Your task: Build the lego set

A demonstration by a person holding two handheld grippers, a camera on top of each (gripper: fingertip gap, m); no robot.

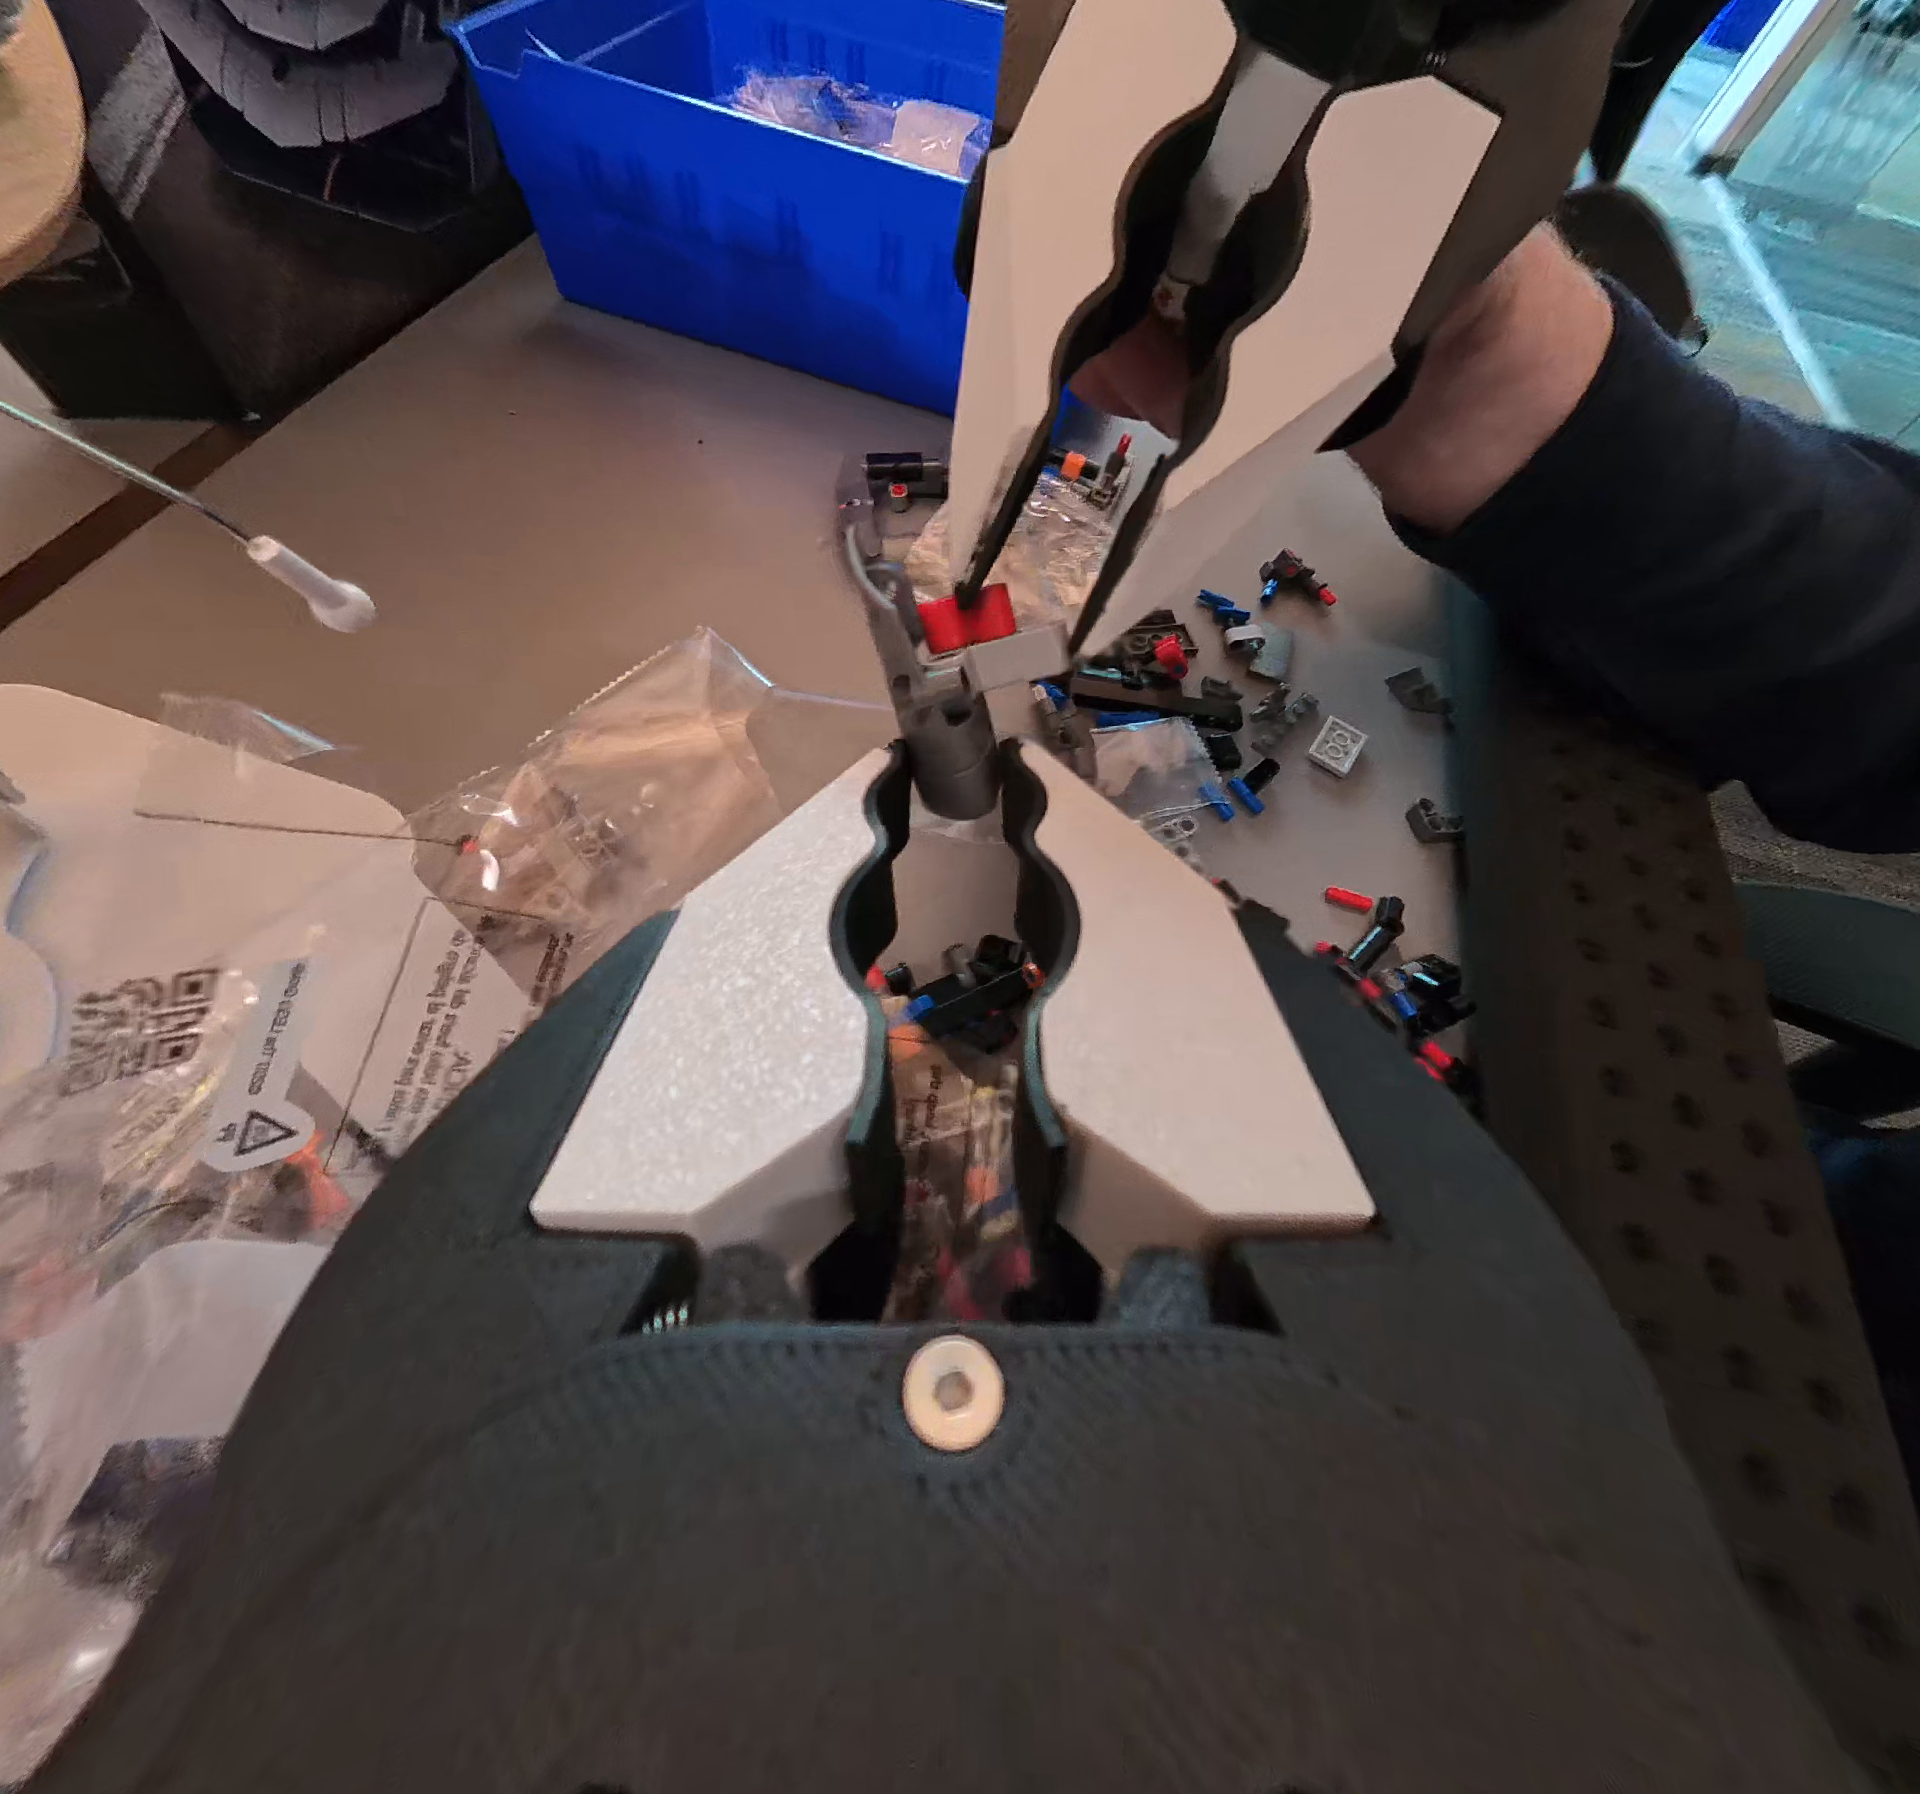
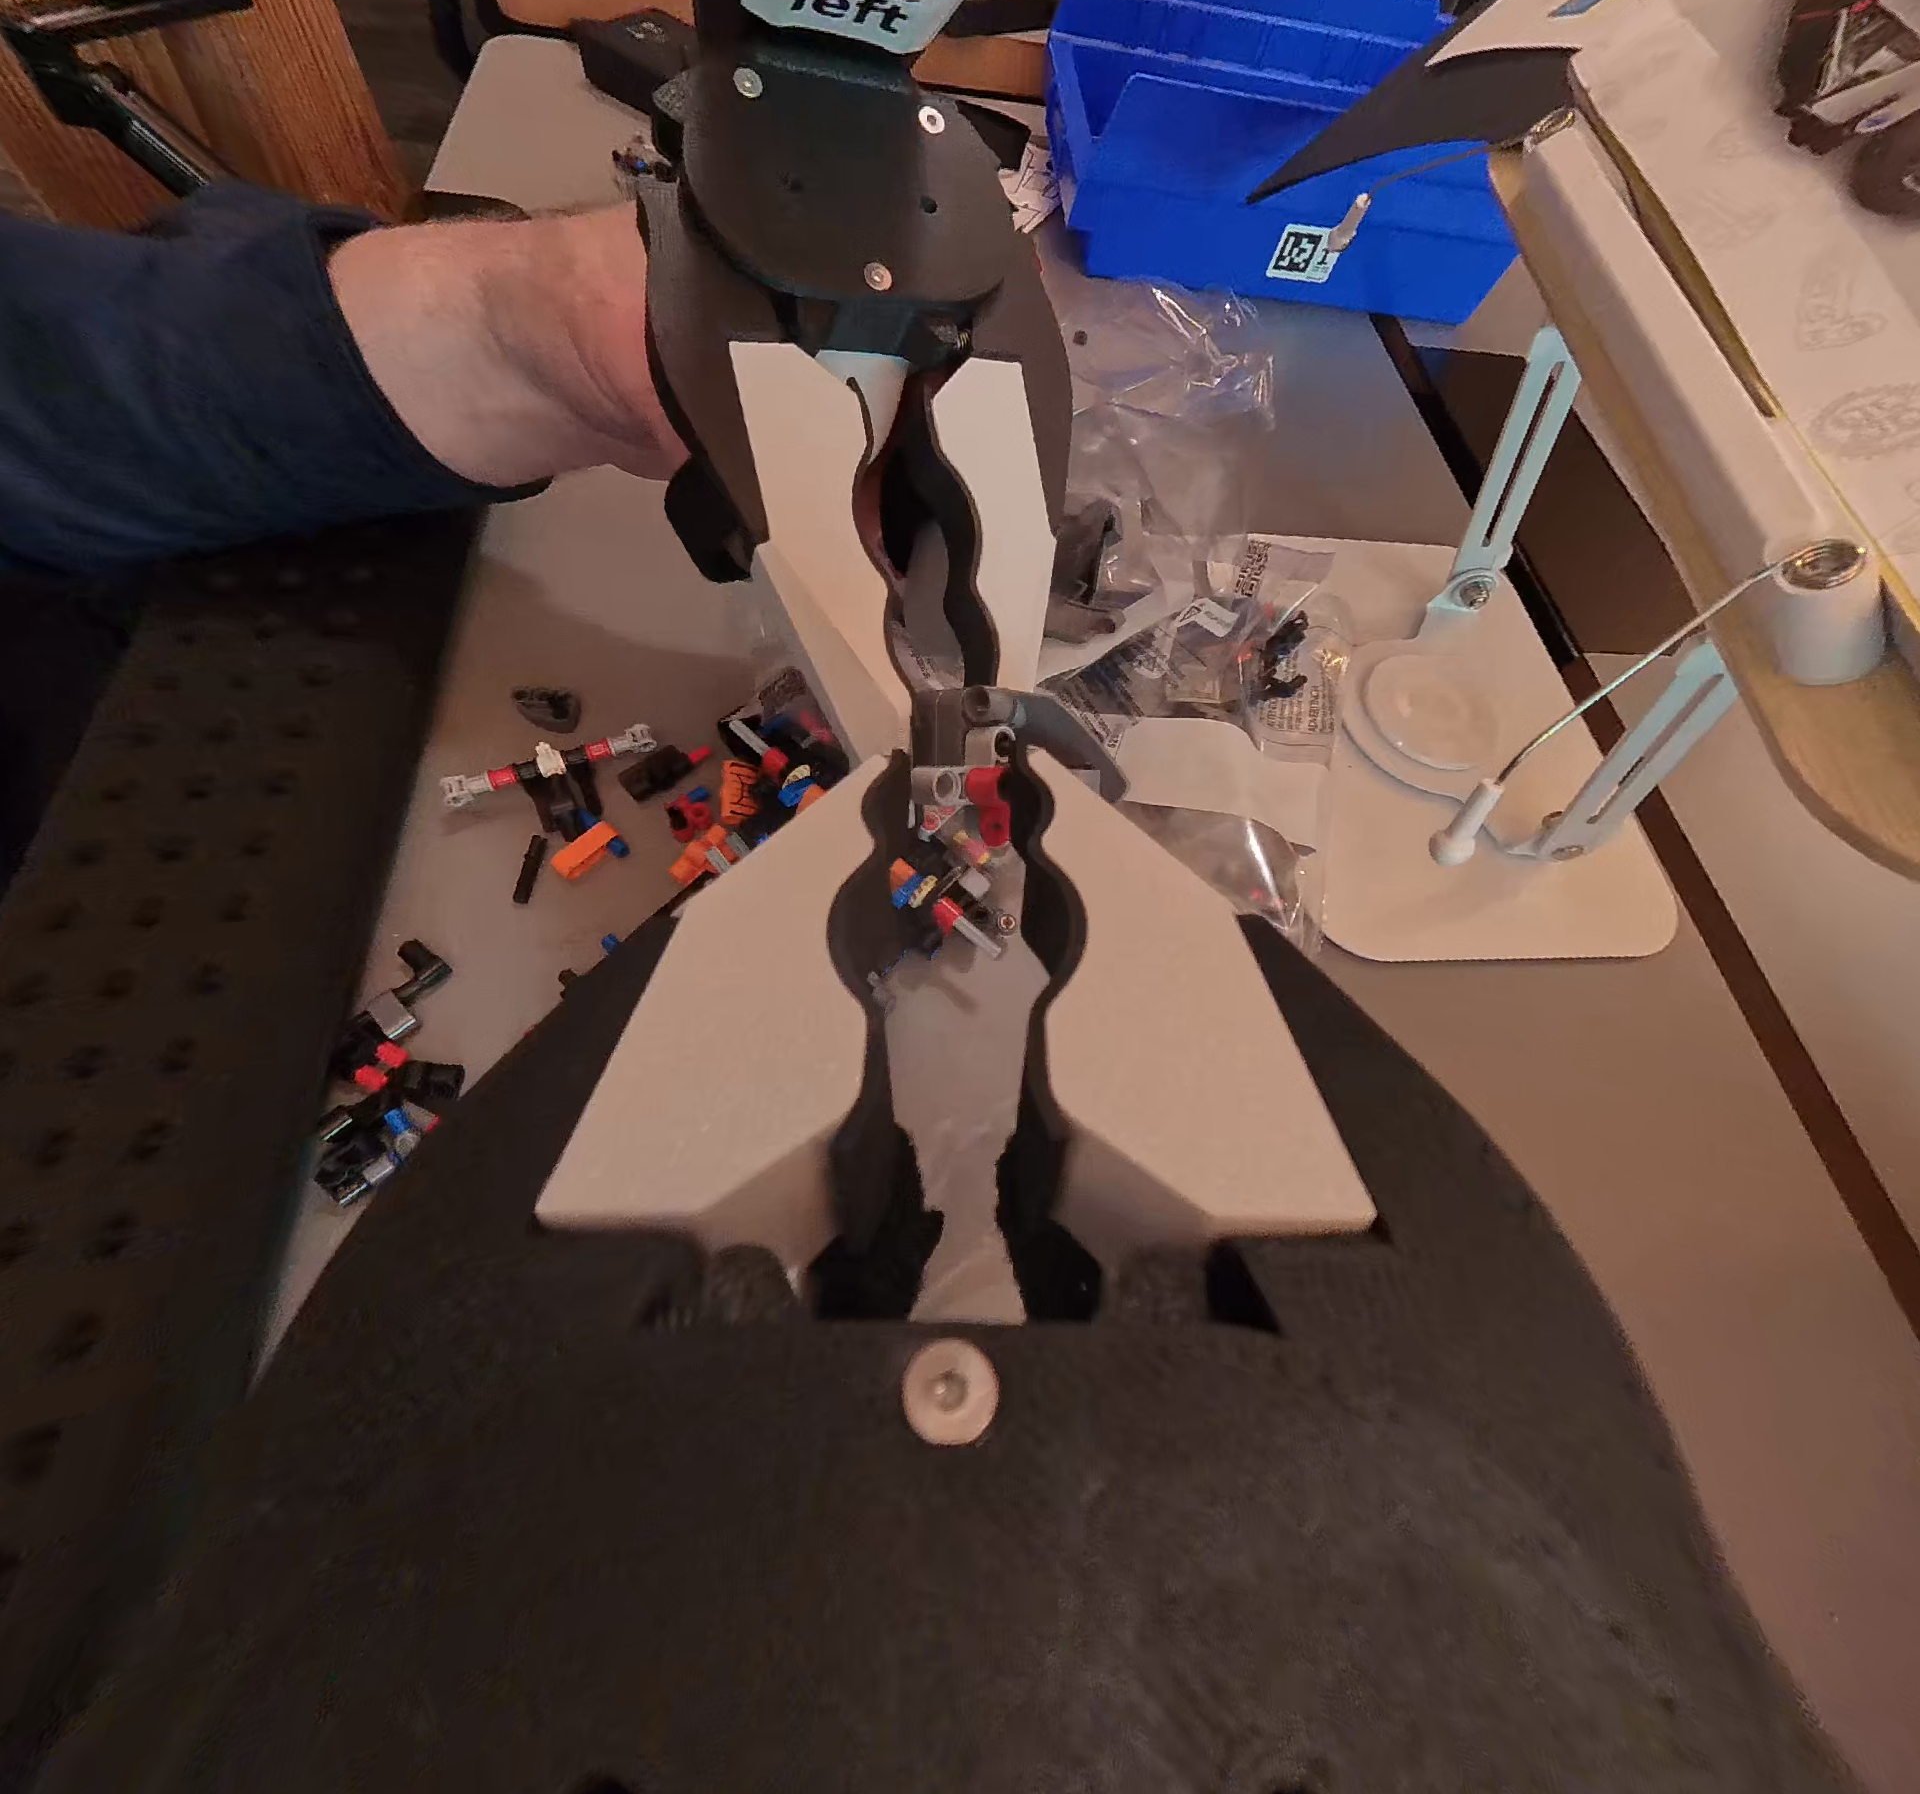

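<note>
A small lego assembly (image 1: 940, 705) of grey beams, a grey cylinder and a red connector (image 1: 966, 617) is held above the grey table (image 1: 520, 497) between both grippers. My left gripper (image 1: 956, 762) is shut on the grey cylinder end. My right gripper (image 1: 1023, 622) comes from the far side, its tips pinching the red and light grey end. In the right wrist view my right gripper (image 2: 958, 768) closes on the red and grey part (image 2: 982, 788), and the left gripper (image 2: 956, 695) meets it from above. A curved grey hose (image 2: 1070, 726) sticks out of the assembly.
Loose small lego pieces (image 1: 1247, 705) (image 2: 675, 809) lie scattered on the table. Clear plastic bags (image 1: 520, 830) (image 2: 1226, 674) lie beside them. A blue bin (image 1: 727, 165) (image 2: 1247, 134) stands at the back. A white stand (image 2: 1496, 809) is at right, a black perforated surface (image 2: 208, 809) at left. My left and right fingertips are right by each other.
</note>
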